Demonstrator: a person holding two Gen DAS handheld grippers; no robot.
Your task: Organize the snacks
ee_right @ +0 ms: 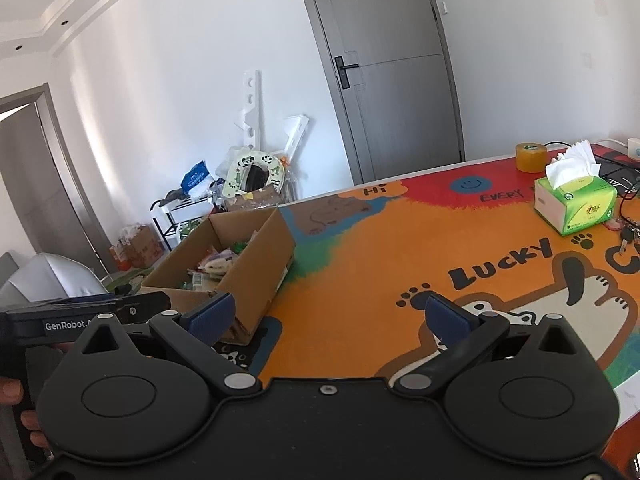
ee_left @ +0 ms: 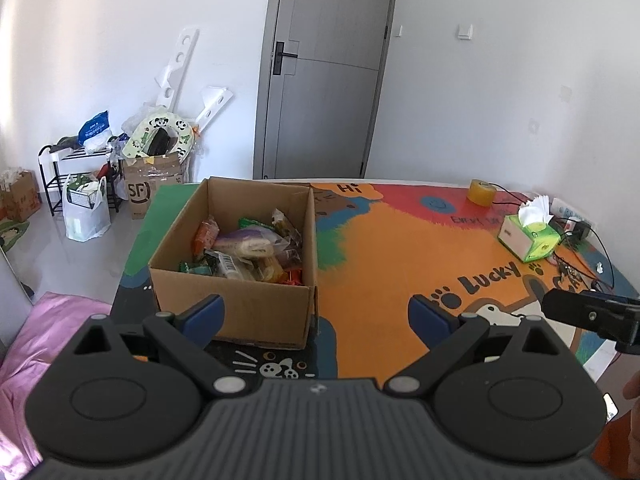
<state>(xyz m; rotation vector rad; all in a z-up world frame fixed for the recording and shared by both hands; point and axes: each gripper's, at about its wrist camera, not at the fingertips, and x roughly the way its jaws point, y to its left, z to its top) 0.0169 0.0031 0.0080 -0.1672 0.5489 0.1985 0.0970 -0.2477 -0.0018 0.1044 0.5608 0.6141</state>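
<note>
An open cardboard box (ee_left: 240, 308) stands on the left part of the colourful table mat (ee_left: 400, 248). Several snack packets (ee_left: 248, 252) lie inside it. My left gripper (ee_left: 316, 316) is open and empty, held above the table's near edge just in front of the box. In the right wrist view the box (ee_right: 264, 264) is at the left with snack packets (ee_right: 216, 266) inside. My right gripper (ee_right: 328, 320) is open and empty above the orange part of the mat (ee_right: 380, 248), to the right of the box.
A green tissue box (ee_left: 528, 238) (ee_right: 574, 204) and a yellow tape roll (ee_left: 481, 191) (ee_right: 530, 157) stand at the table's far right, with cables and keys (ee_right: 628, 236) beside them. A grey door (ee_left: 324, 72), floor clutter and a pink cover (ee_left: 36, 344) lie beyond the table.
</note>
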